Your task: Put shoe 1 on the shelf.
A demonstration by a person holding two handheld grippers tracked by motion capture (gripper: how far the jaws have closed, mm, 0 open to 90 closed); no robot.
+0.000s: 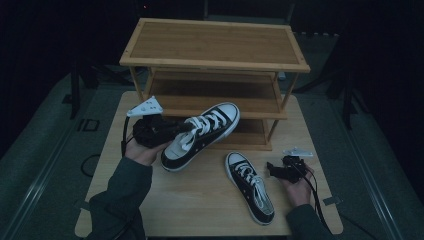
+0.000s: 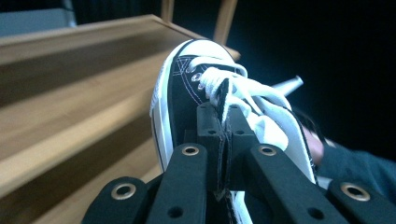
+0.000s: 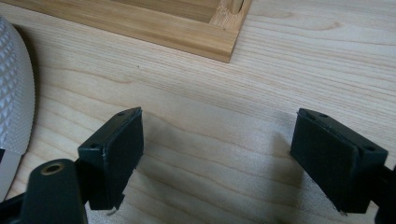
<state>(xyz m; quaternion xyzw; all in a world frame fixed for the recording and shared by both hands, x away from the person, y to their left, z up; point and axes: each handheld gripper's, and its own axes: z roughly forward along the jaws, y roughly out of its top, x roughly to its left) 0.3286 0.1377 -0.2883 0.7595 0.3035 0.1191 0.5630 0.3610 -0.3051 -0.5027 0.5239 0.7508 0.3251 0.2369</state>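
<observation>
My left gripper [image 1: 170, 130] is shut on a black-and-white sneaker [image 1: 210, 127] and holds it tilted above the table, toe towards the wooden shoe rack [image 1: 215, 42]. In the left gripper view the jaws [image 2: 224, 116] pinch the upper edge of that sneaker [image 2: 182, 93] beside its white laces. A second sneaker [image 1: 250, 187] lies flat on the table at the front right. Just right of it my right gripper [image 1: 274, 170] stands open. In the right gripper view, my right gripper [image 3: 217, 135] holds nothing over bare wood, and a white toe cap [image 3: 14, 93] sits at the left edge.
The rack stands at the back of the light wooden table [image 1: 200, 210] and has three shelves; its base corner [image 3: 205, 42] lies just ahead of my right gripper. The floor around the table is dark. A person's sleeves come in from the front edge.
</observation>
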